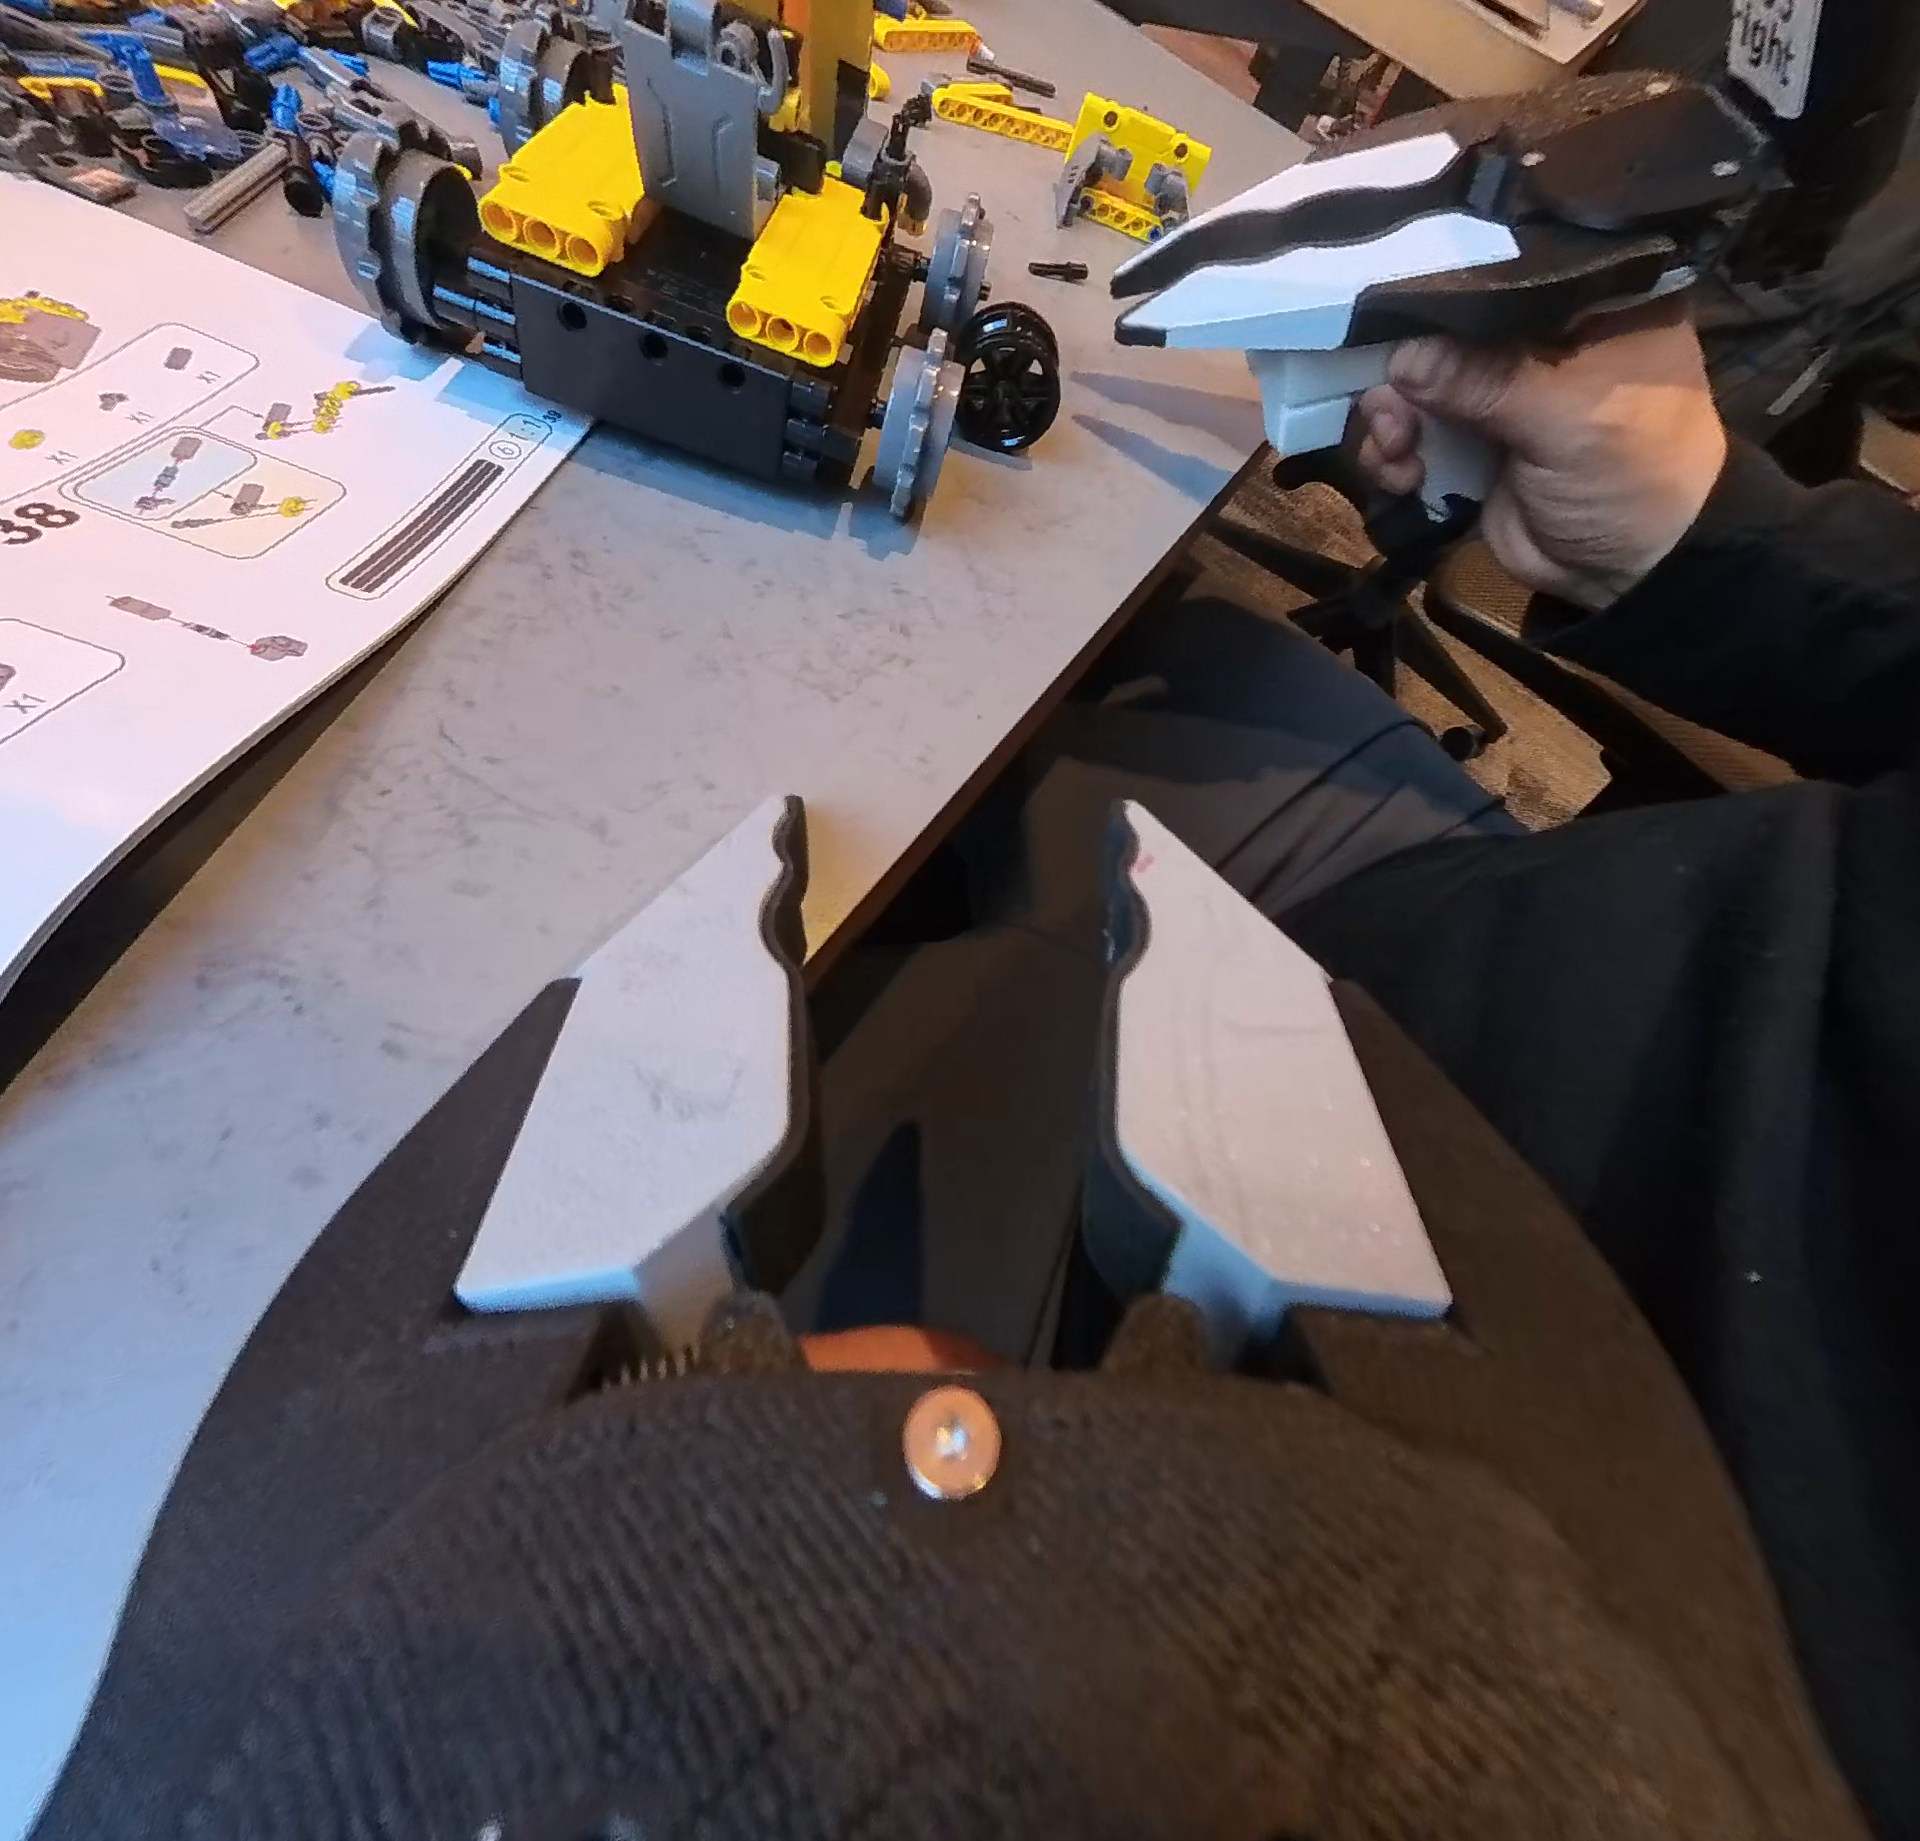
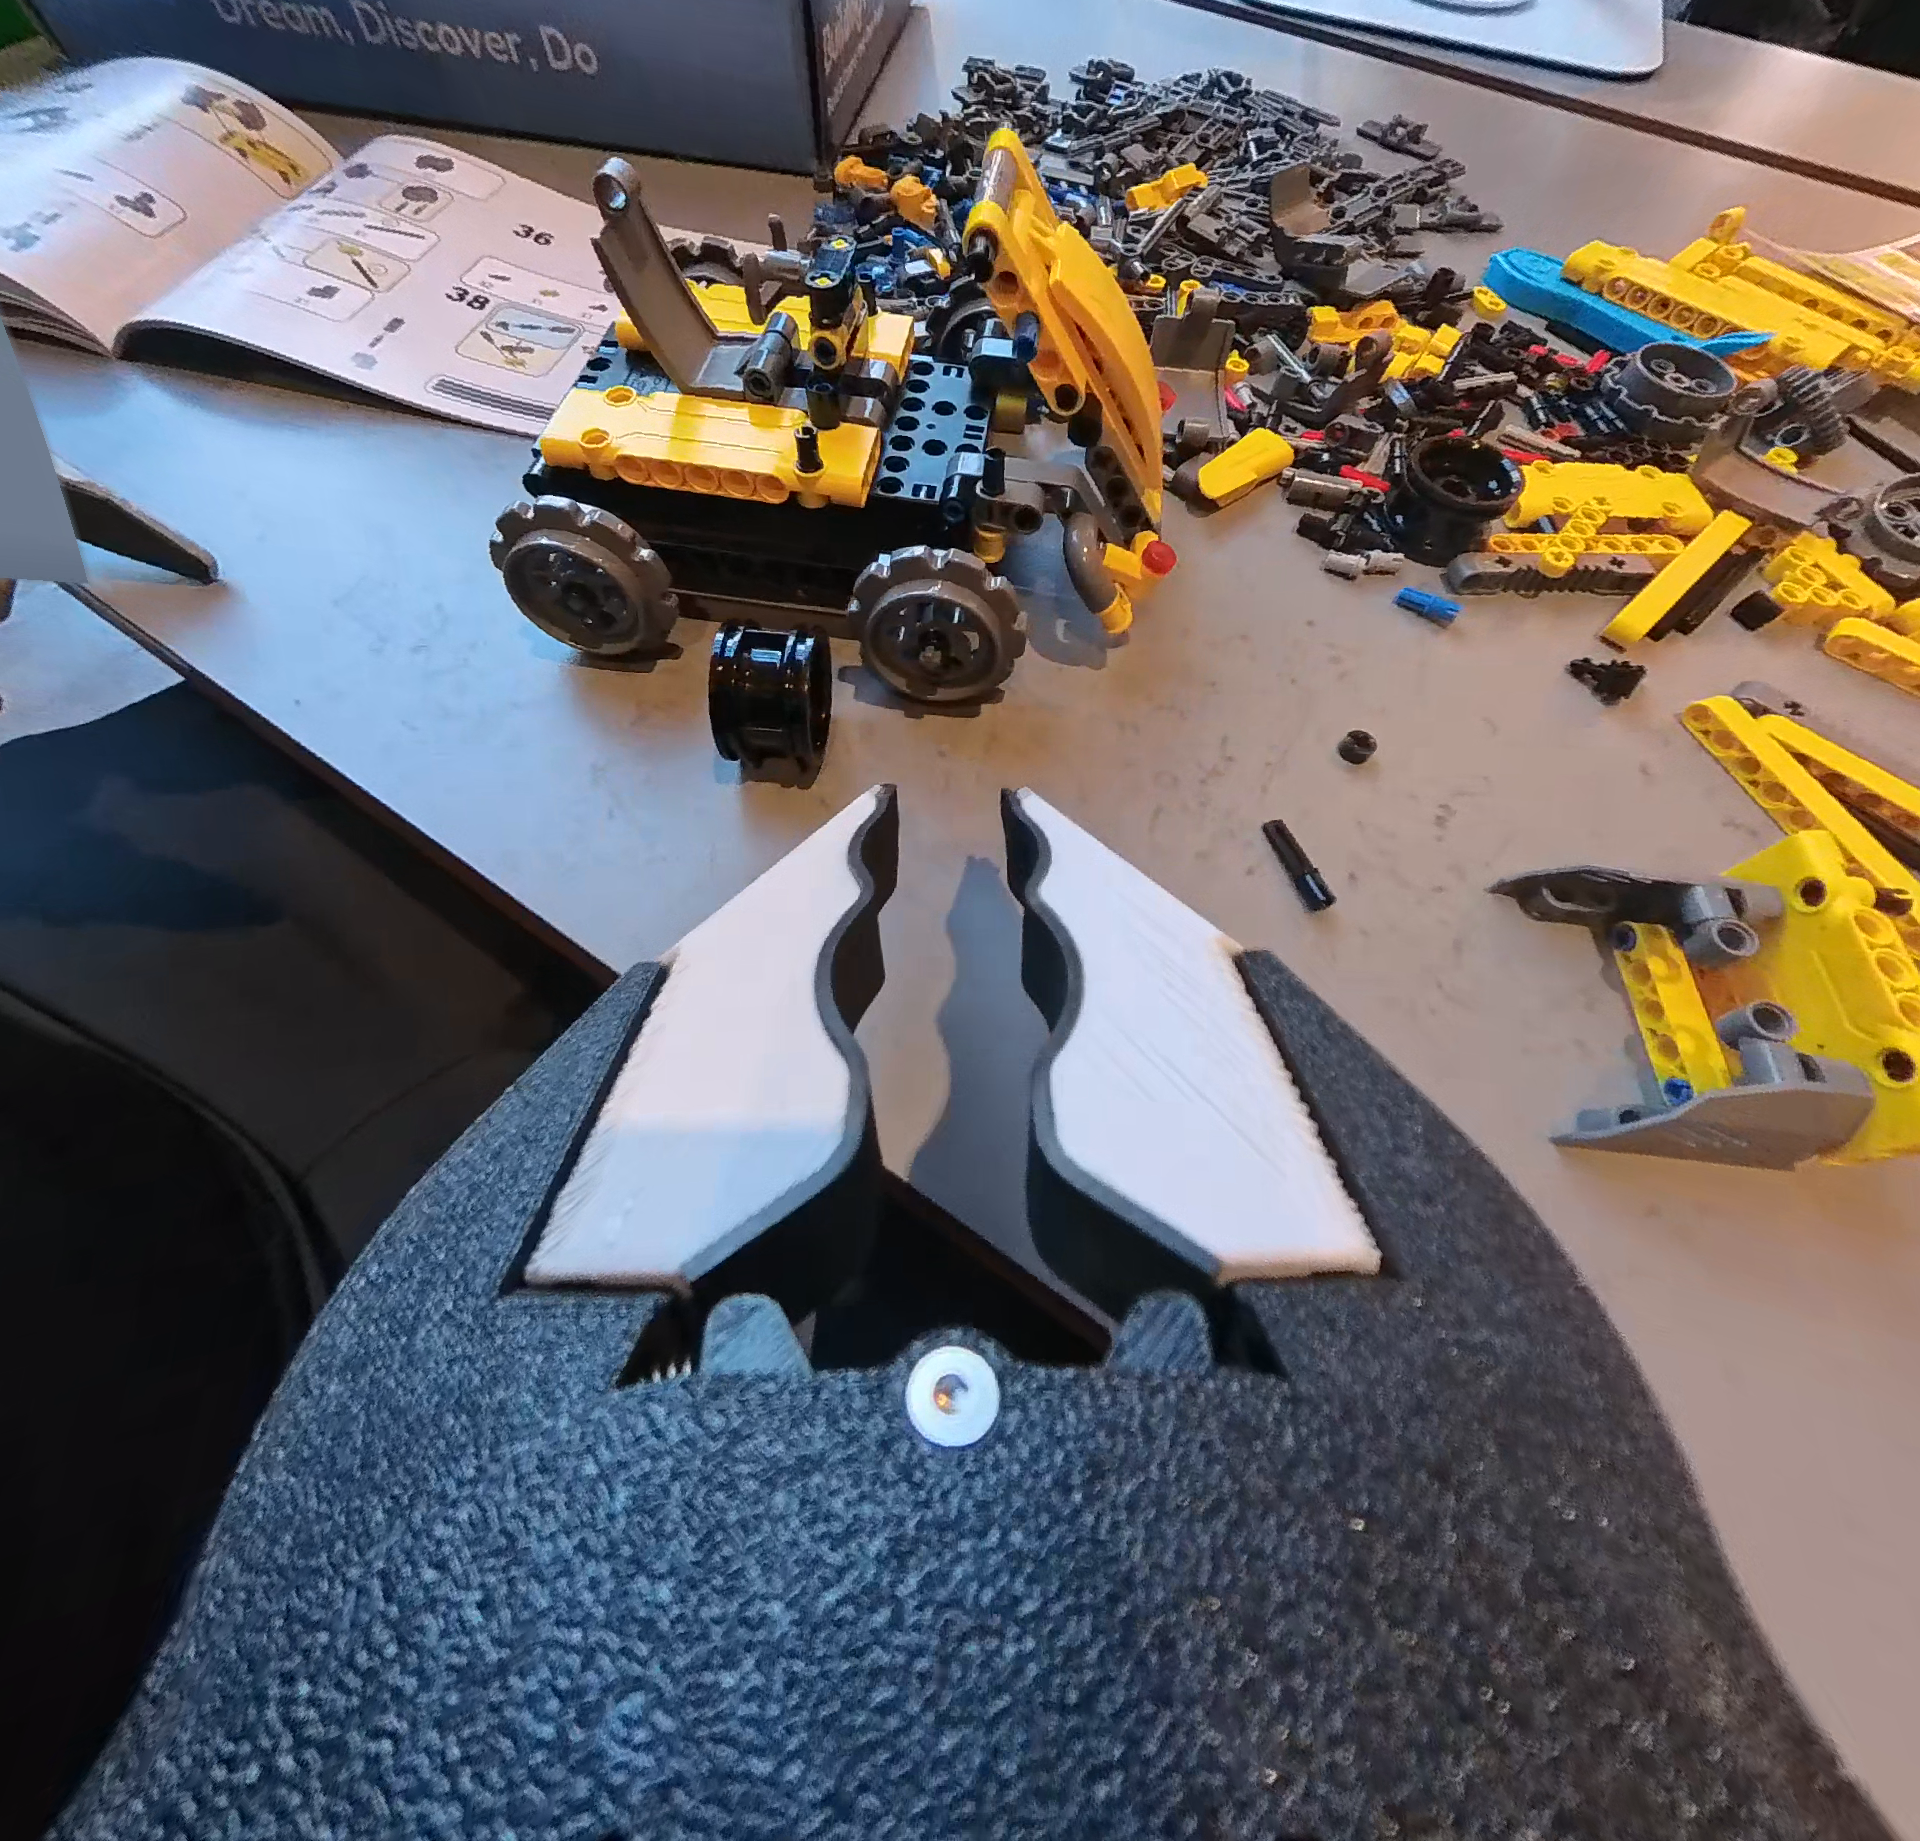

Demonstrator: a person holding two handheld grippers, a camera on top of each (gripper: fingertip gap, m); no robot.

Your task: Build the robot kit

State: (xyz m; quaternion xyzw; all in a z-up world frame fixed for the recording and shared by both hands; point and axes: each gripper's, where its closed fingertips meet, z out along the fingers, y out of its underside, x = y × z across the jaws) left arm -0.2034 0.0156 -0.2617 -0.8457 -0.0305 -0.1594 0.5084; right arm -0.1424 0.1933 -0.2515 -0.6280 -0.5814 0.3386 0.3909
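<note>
A partly built yellow and black brick vehicle [image 1: 665, 337] [image 2: 831, 482] with grey toothed wheels stands on the grey table [image 1: 623, 752] [image 2: 1507, 1376]. A loose black wheel rim [image 1: 1008, 378] [image 2: 771, 690] lies next to it. My right gripper [image 2: 948, 799] is narrowly open and empty, just above the table and a short way in front of the rim. It also shows in the left wrist view [image 1: 1120, 308], held by a hand. My left gripper [image 1: 961, 815] is wide open and empty over the table's near edge, well short of the vehicle.
An open instruction booklet [image 1: 208, 503] [image 2: 312, 264] lies left of the vehicle. A dark box [image 2: 468, 35] stands behind it. Many loose parts [image 2: 1351, 337] [image 1: 208, 46] cover the far table. A yellow and grey subassembly [image 2: 1766, 1012] [image 1: 1132, 170] and a black pin [image 2: 1299, 864] lie to the right. One gripper's finger ends stand about 20 cm off the other's. About 4 cm separates my right fingertips from the loose black wheel rim [image 2: 771, 690].
</note>
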